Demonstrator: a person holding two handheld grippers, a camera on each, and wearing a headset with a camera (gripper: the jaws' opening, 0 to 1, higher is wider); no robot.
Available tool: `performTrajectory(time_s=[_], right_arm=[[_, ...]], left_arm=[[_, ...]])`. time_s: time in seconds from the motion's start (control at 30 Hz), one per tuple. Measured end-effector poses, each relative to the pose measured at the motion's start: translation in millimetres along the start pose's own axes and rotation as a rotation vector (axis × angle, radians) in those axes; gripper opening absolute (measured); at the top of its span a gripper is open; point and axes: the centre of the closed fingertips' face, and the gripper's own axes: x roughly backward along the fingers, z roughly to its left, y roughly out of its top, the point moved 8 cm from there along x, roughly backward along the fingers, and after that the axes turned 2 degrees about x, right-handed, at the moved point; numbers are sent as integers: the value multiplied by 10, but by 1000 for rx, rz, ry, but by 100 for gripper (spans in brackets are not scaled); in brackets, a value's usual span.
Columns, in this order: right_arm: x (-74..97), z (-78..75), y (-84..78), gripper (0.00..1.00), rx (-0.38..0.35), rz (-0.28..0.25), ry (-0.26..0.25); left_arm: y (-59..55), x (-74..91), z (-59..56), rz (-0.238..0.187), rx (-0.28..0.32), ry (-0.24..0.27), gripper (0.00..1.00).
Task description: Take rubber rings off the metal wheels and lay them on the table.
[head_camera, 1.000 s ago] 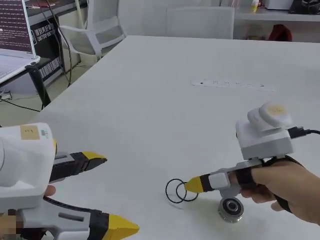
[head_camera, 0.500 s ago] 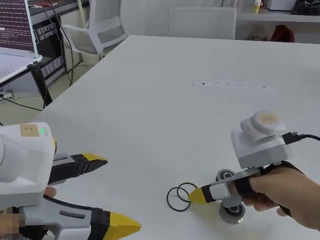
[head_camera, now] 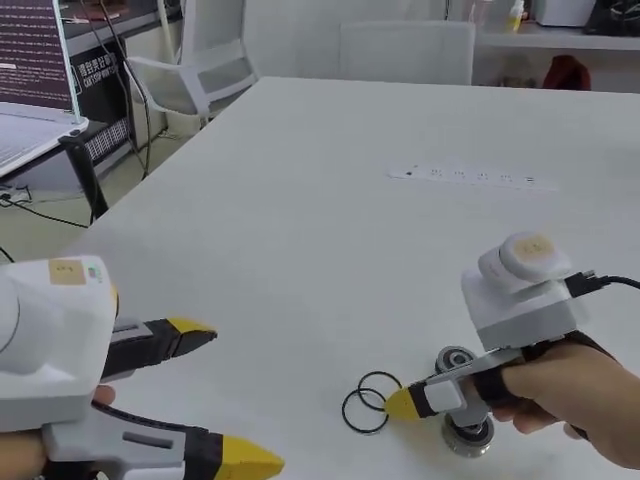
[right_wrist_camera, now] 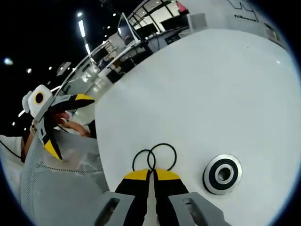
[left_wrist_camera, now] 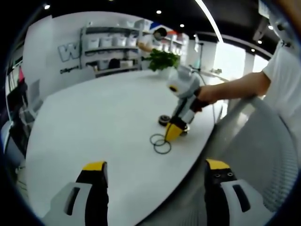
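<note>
Two thin black rubber rings lie overlapped on the white table. My right gripper is shut with nothing between its yellow tips, which rest just right of the rings. In the right gripper view the tips point at the rings, and a metal wheel lies flat to the right. A second wheel lies behind the gripper and another under the hand. My left gripper stands open at the near left, away from the rings.
A white power strip lies across the far middle of the table. Chairs stand beyond the far-left corner, and a desk with a monitor is at the left. The table's near edge runs under my left gripper.
My right gripper has drawn back to the right off the rings, which stay on the table. A second wheel now shows behind it. The left gripper has hardly moved.
</note>
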Motion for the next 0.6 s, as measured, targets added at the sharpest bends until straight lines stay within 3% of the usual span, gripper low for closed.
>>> performTrajectory(time_s=[0.13, 0.43, 0.6], right_arm=[[45, -23, 15, 4, 8, -7, -14], [202, -21, 130, 5, 21, -77, -37], [301, 27, 216, 6, 3, -148, -4]], left_arm=[[6, -2, -5, -2, 1, -3, 86], [-8, -9, -3, 6, 7, -6, 86], [-11, -11, -4, 9, 7, -7, 86]])
